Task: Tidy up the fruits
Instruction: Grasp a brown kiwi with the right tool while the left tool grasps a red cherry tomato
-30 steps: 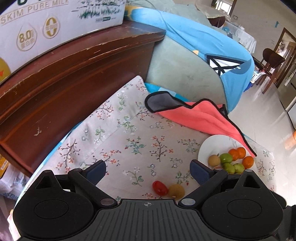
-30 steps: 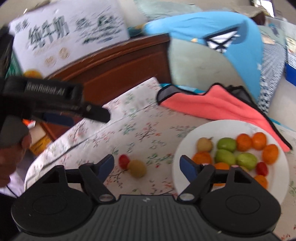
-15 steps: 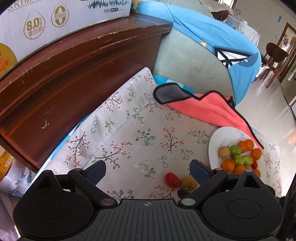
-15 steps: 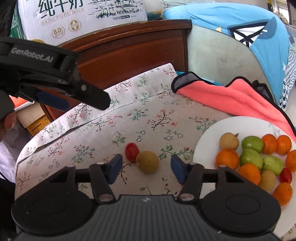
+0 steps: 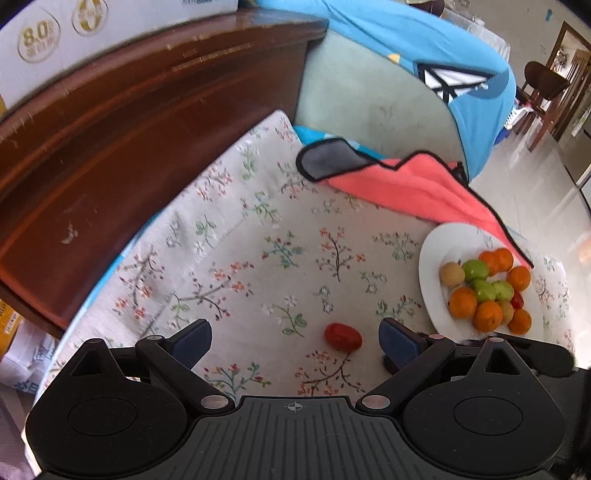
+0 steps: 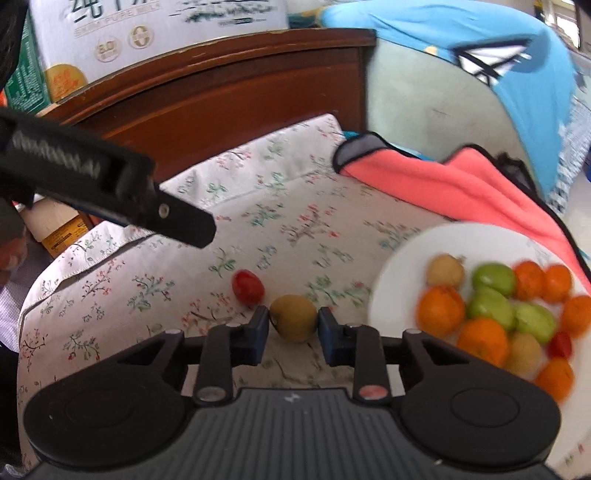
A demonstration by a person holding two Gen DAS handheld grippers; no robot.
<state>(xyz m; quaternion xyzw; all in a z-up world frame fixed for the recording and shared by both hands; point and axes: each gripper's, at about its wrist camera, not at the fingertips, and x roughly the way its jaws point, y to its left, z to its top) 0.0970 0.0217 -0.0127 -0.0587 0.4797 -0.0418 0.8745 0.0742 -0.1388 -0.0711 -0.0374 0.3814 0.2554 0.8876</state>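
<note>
My right gripper is shut on a brown kiwi, low over the floral cloth. A small red tomato lies just left of it; it also shows in the left wrist view. A white plate at the right holds several oranges, green fruits and kiwis; it also shows in the left wrist view. My left gripper is open and empty, above the tomato, and appears as a black bar in the right wrist view.
A coral towel lies behind the plate. A dark wooden board borders the cloth at the back left, with a milk carton on top. A blue and grey cushion stands at the back.
My right gripper has moved forward and closed its fingers onto the kiwi. My left gripper has shifted so the tomato sits between its open fingers; the kiwi is now hidden from it.
</note>
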